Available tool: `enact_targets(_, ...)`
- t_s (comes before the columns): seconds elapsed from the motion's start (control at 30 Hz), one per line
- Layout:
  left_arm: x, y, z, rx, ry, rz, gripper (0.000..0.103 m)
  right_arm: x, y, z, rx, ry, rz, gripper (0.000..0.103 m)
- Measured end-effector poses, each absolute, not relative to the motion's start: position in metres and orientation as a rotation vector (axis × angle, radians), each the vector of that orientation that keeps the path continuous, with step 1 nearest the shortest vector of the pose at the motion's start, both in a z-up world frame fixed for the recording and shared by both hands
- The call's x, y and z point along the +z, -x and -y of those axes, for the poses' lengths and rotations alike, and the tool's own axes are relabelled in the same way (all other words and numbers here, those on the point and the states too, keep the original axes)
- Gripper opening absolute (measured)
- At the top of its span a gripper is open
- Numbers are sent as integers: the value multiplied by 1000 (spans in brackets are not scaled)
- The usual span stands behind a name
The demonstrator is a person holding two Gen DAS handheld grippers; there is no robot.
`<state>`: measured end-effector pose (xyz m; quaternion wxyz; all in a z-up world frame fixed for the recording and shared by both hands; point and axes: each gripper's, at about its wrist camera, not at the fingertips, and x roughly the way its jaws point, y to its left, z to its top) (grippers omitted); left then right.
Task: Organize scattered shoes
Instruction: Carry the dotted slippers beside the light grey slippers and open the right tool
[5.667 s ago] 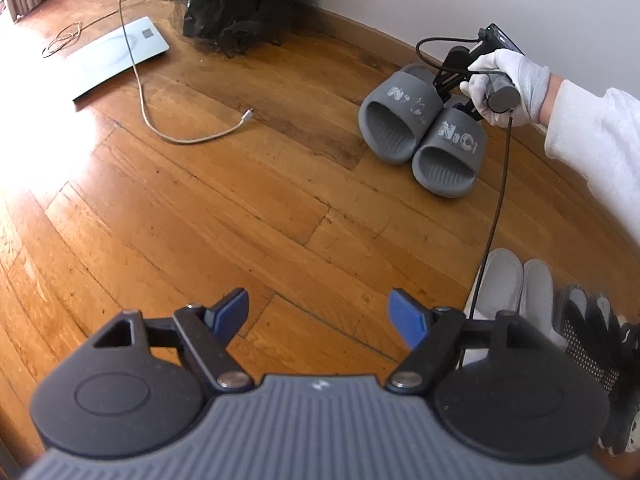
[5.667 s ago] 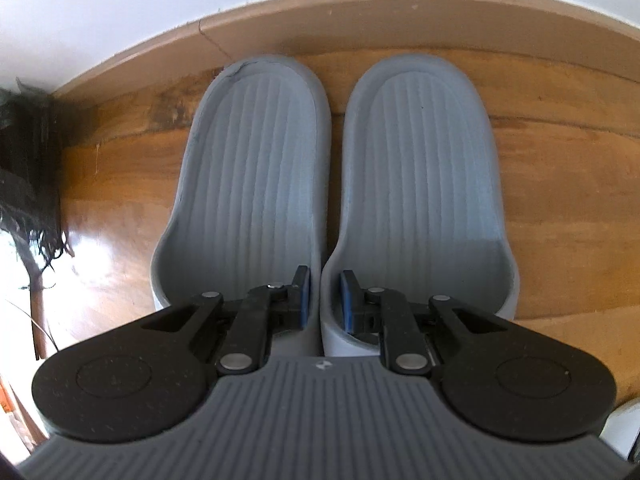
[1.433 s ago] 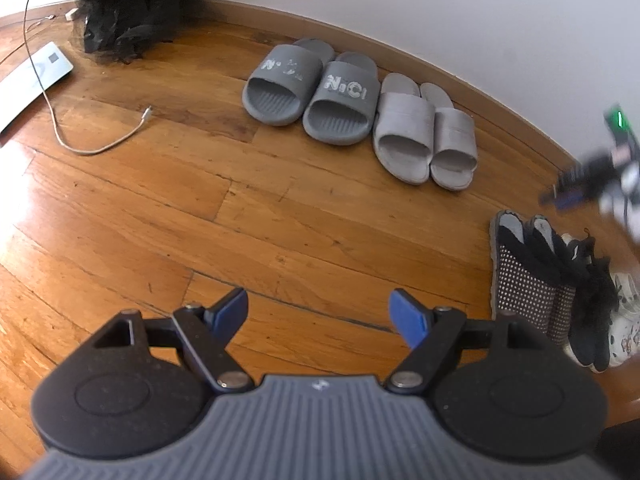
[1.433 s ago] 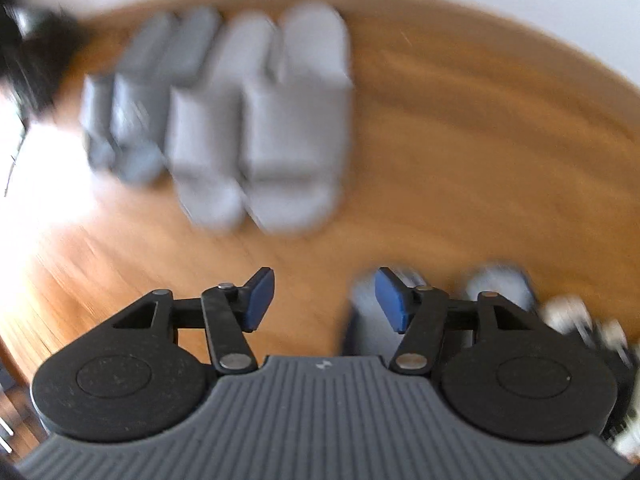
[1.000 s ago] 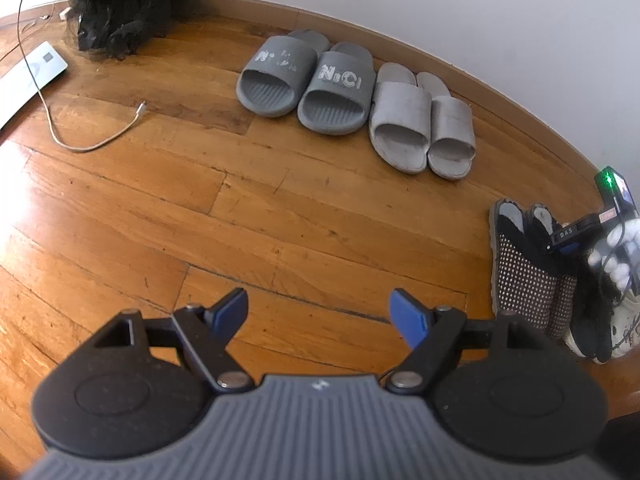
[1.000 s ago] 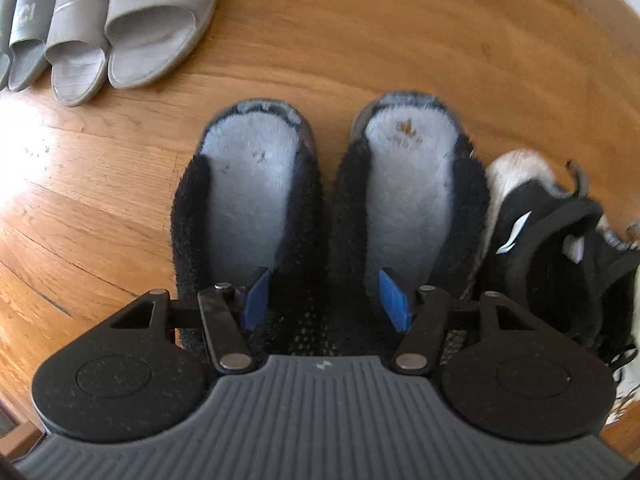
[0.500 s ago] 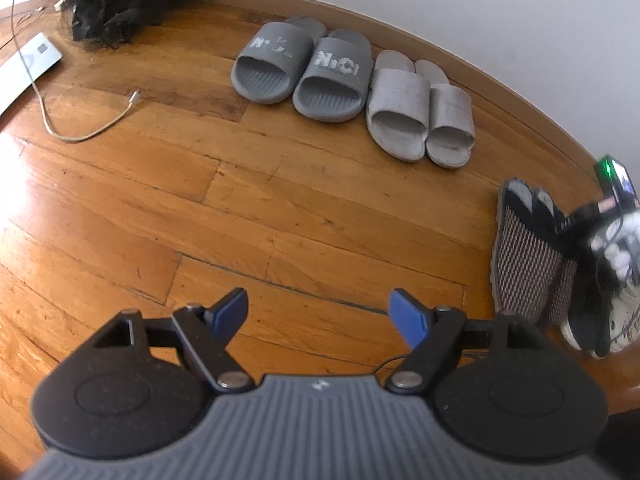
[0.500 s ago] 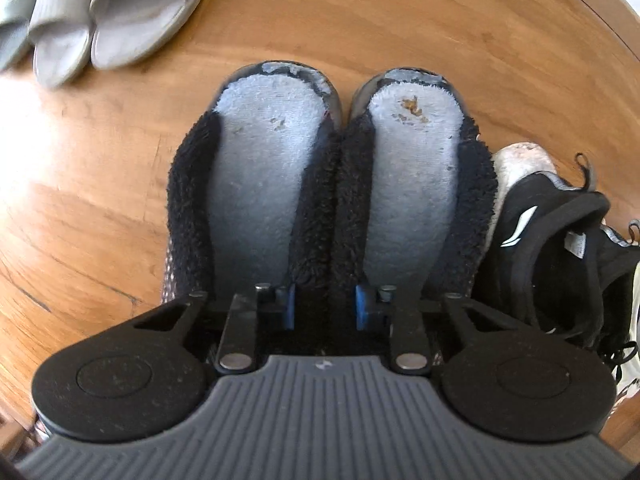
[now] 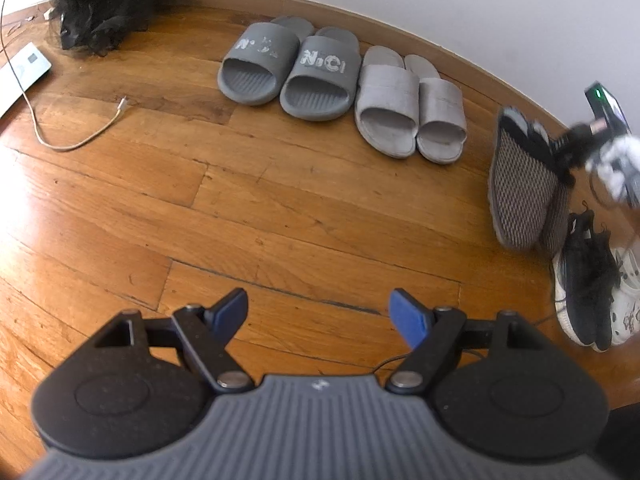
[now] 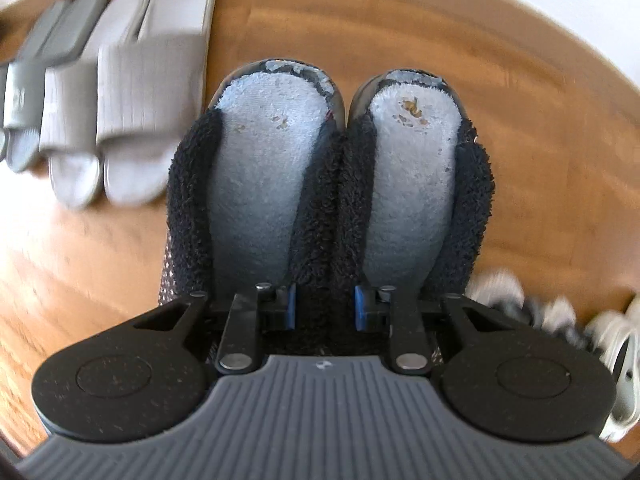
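Note:
My right gripper is shut on a pair of black fleece slippers with pale blue insoles, pinching their inner walls together and holding them off the floor. In the left wrist view the same slippers hang tilted, soles showing, at the far right. A dark grey slide pair and a light grey slide pair stand side by side along the wall; the light grey pair shows left of the held slippers. My left gripper is open and empty above the wooden floor.
Black sneakers and a white clog lie at the right. A white cable, a flat scale and black tulle fabric sit at the far left. A baseboard runs along the wall.
My right gripper closed on the black fleece slippers and has lifted them, carrying them toward the light grey slides. My left gripper stayed open, shifting slightly.

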<state>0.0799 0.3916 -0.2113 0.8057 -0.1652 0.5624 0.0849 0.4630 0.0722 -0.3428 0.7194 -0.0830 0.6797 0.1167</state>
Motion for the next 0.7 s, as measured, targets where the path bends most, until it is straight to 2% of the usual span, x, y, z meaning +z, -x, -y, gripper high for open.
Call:
enact_targets(0.53, -216, -89, -378, 167, 312, -1233, 77, -375, -576, -129, 276, 187, -1486, 23)
enact_targets(0.7, -218, -88, -378, 167, 307, -1244, 77, -391, -588, -138, 266, 174, -1527, 23)
